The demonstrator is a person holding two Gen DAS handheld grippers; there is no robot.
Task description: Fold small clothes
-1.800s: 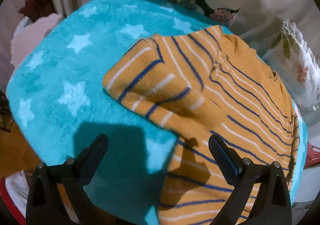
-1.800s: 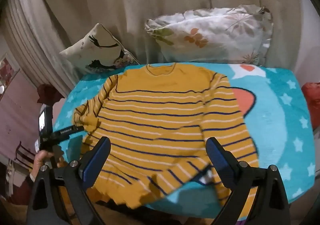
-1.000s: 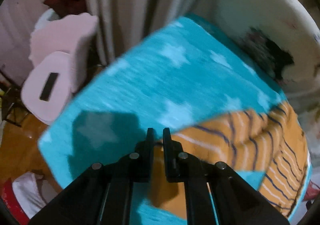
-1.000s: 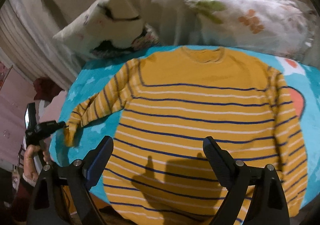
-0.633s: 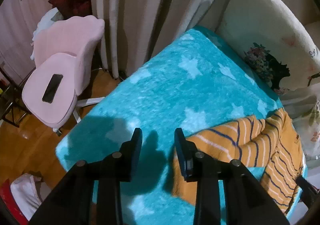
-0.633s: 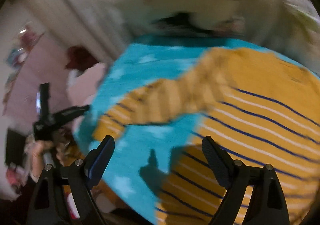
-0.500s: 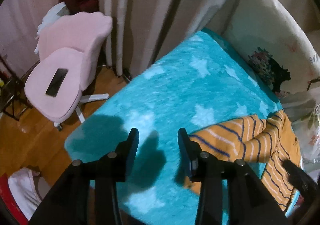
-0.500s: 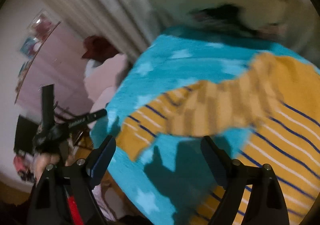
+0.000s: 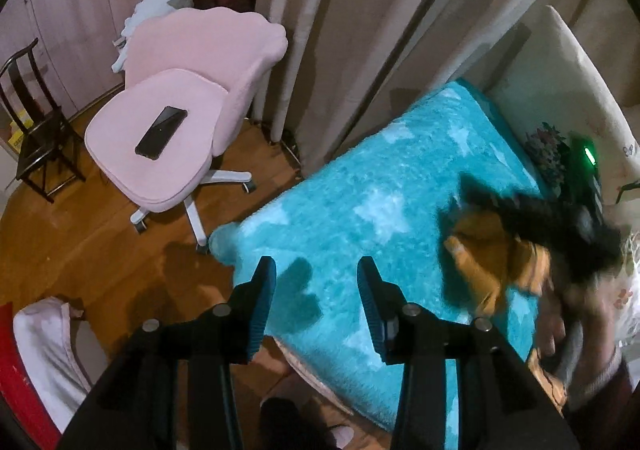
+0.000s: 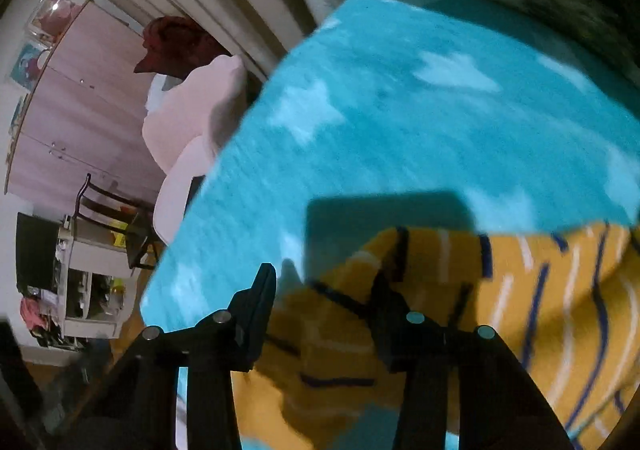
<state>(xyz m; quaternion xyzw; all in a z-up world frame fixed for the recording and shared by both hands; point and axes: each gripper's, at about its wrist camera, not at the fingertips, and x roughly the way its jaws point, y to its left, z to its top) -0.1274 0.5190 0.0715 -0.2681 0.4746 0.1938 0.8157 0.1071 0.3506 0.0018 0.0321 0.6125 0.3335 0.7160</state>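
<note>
The yellow sweater with blue and white stripes (image 10: 520, 290) lies on the turquoise star blanket (image 10: 400, 130). My right gripper (image 10: 324, 282) hangs low over the sleeve end (image 10: 340, 330). Its jaws are closing, with the sleeve's fabric between them and a gap still showing. In the left wrist view the right gripper (image 9: 556, 226) is a dark blur over the bunched sleeve (image 9: 480, 266), with a hand (image 9: 580, 314) behind it. My left gripper (image 9: 316, 274) is open and holds nothing, over the blanket (image 9: 380, 210) near its edge.
A pink swivel chair (image 9: 168, 122) with a phone (image 9: 160, 126) on its seat stands on the wooden floor left of the blanket. Beige curtains (image 9: 340, 30) hang behind. A flowered pillow (image 9: 560, 98) leans at the far right. A dark wooden chair (image 9: 32, 118) stands at the far left.
My left gripper let go of the sleeve end, opened and drew back towards the blanket's edge. My right gripper swung left and down onto the sleeve, and its jaws narrowed.
</note>
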